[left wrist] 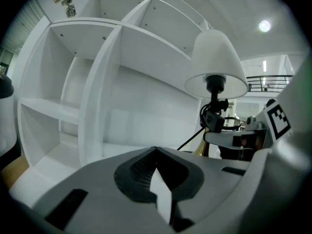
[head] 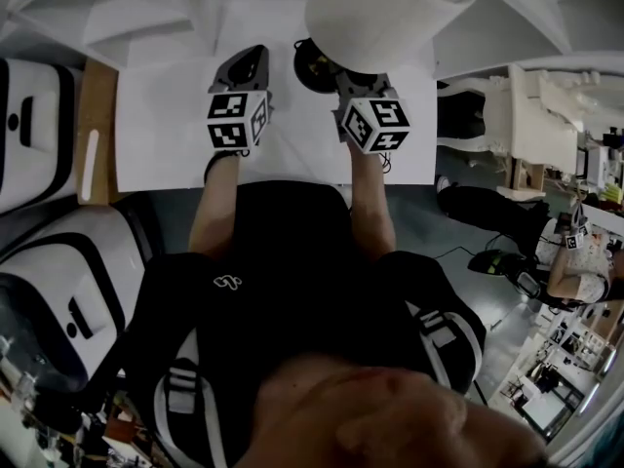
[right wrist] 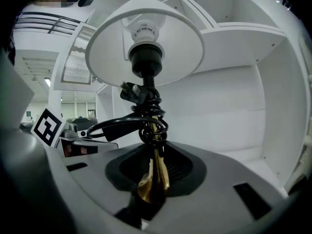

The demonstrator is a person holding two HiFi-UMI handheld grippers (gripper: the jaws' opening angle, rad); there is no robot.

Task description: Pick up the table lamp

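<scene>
The right gripper (right wrist: 153, 179) has its jaws closed part-way around the thin brass stem (right wrist: 154, 172) of the table lamp (right wrist: 145, 48), gripping it low down, so the lamp stands upright out of the jaws. A black cord (right wrist: 146, 123) is wound in loops round the stem just above the grip, under the black bulb socket. The white cone shade (head: 380, 8) sits at the top of the lamp, and its open underside faces the gripper. To the left of the lamp, close by but not touching it, the left gripper (left wrist: 156, 152) has its jaws drawn together with nothing between them. Seen from the left gripper view, the lamp (left wrist: 217, 65) is upright with the right gripper's marker cube (left wrist: 278, 121) just beside its stem. Below the lamp lies a white table (head: 175, 115), with both grippers reaching over it from the person's forearms. Behind the lamp rises a white shelving unit (left wrist: 102, 82) with open compartments. Whether the foot of the lamp touches the table cannot be told.
</scene>
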